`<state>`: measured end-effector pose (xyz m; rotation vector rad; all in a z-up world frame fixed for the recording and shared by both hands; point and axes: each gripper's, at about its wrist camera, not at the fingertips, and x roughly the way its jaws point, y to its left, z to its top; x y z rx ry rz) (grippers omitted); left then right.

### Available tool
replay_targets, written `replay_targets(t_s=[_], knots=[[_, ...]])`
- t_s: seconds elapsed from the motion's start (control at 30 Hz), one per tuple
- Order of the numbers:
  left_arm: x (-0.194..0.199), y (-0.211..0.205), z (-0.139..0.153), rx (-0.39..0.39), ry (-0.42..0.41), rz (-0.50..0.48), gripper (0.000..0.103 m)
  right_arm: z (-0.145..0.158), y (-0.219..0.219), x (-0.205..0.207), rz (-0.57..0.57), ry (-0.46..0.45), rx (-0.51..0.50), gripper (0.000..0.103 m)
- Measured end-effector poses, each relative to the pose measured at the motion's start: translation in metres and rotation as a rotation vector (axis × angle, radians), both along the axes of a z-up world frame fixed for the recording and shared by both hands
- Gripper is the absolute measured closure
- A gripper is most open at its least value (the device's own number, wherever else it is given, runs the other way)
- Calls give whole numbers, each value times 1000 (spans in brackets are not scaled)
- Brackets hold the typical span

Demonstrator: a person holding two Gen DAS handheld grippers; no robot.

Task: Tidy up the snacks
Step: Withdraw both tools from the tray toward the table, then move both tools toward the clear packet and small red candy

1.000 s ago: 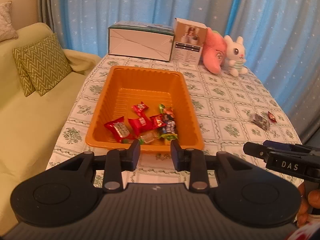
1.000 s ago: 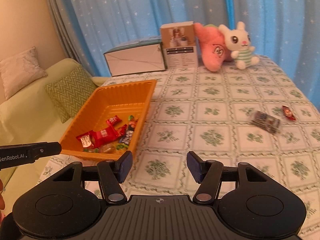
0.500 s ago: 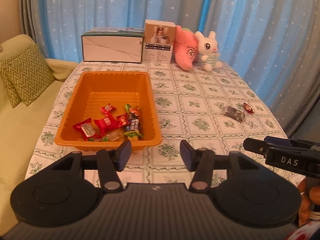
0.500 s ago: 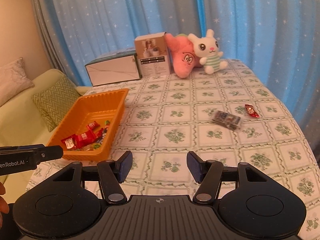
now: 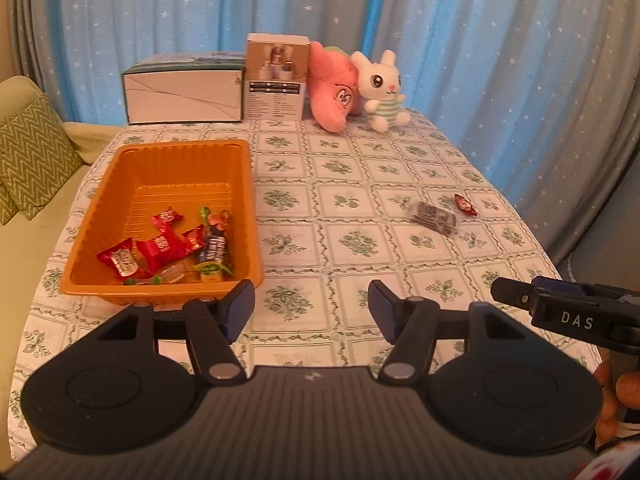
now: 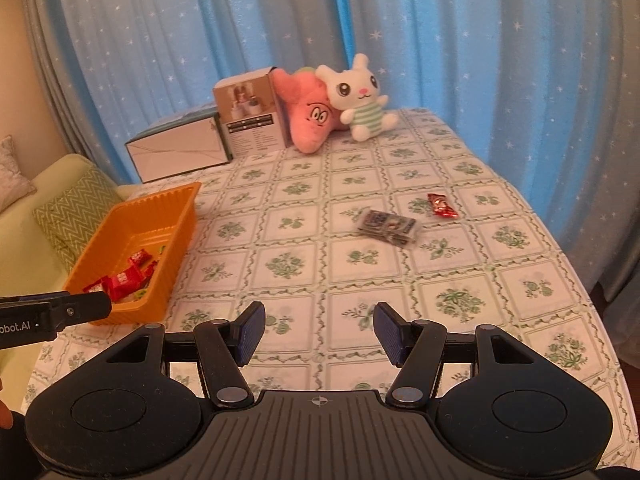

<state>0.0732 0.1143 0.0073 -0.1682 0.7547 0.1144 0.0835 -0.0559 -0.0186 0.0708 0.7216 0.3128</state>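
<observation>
Left tongs (image 5: 311,306) swung right off orange tray (image 5: 92,240), jaws just opened (empty).

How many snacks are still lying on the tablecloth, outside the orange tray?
2. A dark clear-wrapped pack lies right of the orange tray, and a small red wrapped candy lies just beyond it, apart. None seems hidden.

open tablecloth (image 6: 304,280) leads unobstructed to dark packet (image 6: 387,227) and red candy (image 6: 441,205).

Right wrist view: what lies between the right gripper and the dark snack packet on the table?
Nothing. In the right wrist view only bare patterned tablecloth lies between the open right gripper and the dark snack packet.
</observation>
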Motion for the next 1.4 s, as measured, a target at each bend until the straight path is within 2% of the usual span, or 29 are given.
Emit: replay_targets(t_s=[0.27,0.97,1.4], knots=[[12,-23,-3,0,11,-48,44,0,-22,3,-49,4,5,43],[45,-50,-12,-8,29,-104,44,-9,-50,18,-102,26,-5,43],[85,-68,-28,-7,31,-127,44,-23,-72,46,-132,32,-19,43]])
